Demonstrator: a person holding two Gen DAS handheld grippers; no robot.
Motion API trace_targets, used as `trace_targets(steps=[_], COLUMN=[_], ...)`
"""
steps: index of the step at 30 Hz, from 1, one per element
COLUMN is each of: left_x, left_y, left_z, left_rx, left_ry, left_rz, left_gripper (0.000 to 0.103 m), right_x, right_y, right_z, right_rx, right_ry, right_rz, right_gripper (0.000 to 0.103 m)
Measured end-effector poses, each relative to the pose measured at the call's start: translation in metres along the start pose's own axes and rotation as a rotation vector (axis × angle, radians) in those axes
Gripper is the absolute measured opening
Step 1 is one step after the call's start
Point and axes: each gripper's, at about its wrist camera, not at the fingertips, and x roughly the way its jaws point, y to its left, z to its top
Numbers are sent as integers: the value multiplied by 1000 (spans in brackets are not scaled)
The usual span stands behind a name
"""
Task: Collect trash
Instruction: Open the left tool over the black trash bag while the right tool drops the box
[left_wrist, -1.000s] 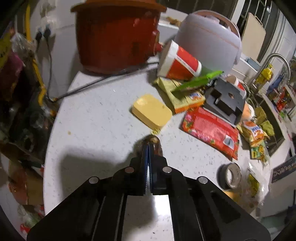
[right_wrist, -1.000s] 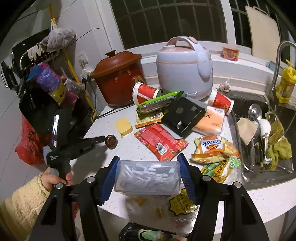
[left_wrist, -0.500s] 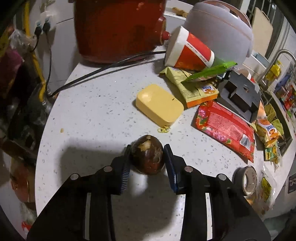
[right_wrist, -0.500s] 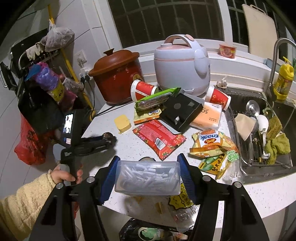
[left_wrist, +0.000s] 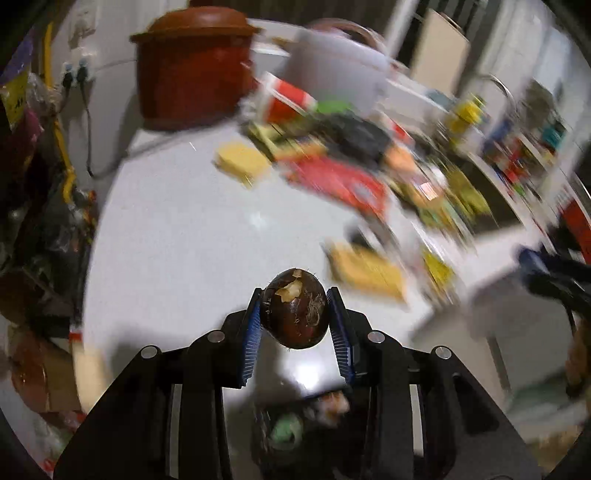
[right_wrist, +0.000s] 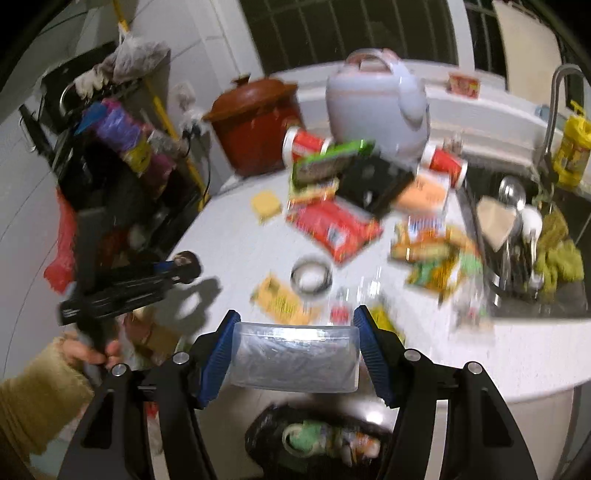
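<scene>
Above the white countertop (left_wrist: 177, 236), the left gripper (left_wrist: 294, 314) clamped a brown egg-shaped husk (left_wrist: 294, 314) between its 2 partly parted blue pads (left_wrist: 251, 332).

Both wrist cameras look steeply down along their fingers from the near edge of the white counter (right_wrist: 236, 254), the left one closer in, sharing the far red pot (left_wrist: 192, 74) and the trash bag (right_wrist: 321, 439) below.

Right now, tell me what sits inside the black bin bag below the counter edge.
Inside the black bin bag: a green-and-white crumpled wrapper and pale scraps with an orange bit. Anything deeper is hidden under them and by the bag's dark folds.
</scene>
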Motion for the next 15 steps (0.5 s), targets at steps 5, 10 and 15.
trace_targets(steps=[5,10,15], left_x=[22,91,160], left_y=[-36,-46,-51], left_z=[-81,-148,-191], left_rx=[-5,-47,-12], left_ry=[186,355,485], left_rz=[-85,-114,-28], left_gripper=[34,34,64], right_x=[20,71,124], right_y=[-4,-22,-47], right_z=[-64,-134,-185], right_rx=[-10,-5,11], right_ry=[163,313,391], right_rz=[-7,-64,-127], right_gripper=[62,62,63])
